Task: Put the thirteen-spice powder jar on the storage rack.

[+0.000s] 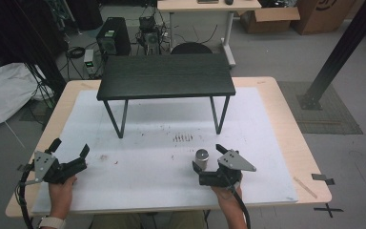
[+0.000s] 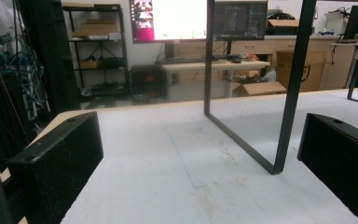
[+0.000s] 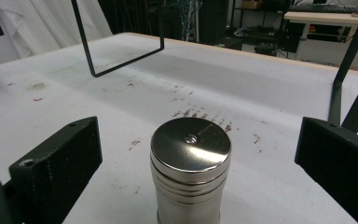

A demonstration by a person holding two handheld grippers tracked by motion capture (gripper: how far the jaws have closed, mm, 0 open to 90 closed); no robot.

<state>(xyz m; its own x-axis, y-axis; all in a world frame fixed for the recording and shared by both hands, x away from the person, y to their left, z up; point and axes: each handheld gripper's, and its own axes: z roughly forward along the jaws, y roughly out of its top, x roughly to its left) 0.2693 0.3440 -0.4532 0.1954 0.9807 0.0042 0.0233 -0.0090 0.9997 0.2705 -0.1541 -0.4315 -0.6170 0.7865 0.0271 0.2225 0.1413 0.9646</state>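
Between wide jaws of right hand-held gripper [image 3: 196, 168], upright metal canister [image 3: 190, 172] (untouched)

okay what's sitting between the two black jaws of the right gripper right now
An upright, ridged silver metal cylinder with a shiny flat lid stands between the open jaws of the right gripper, seemingly untouched, as the right gripper view shows.

A lab or workshop — beyond the table [image 1: 286, 143] stand a PC tower [image 1: 114, 36] on the floor amid loose cables [image 1: 76, 52], cardboard boxes [image 1: 269, 19] by a desk [image 1: 209, 5], and behind that desk lit monitors [image 2: 198, 19] — metal shelving [image 2: 95, 46] to their left
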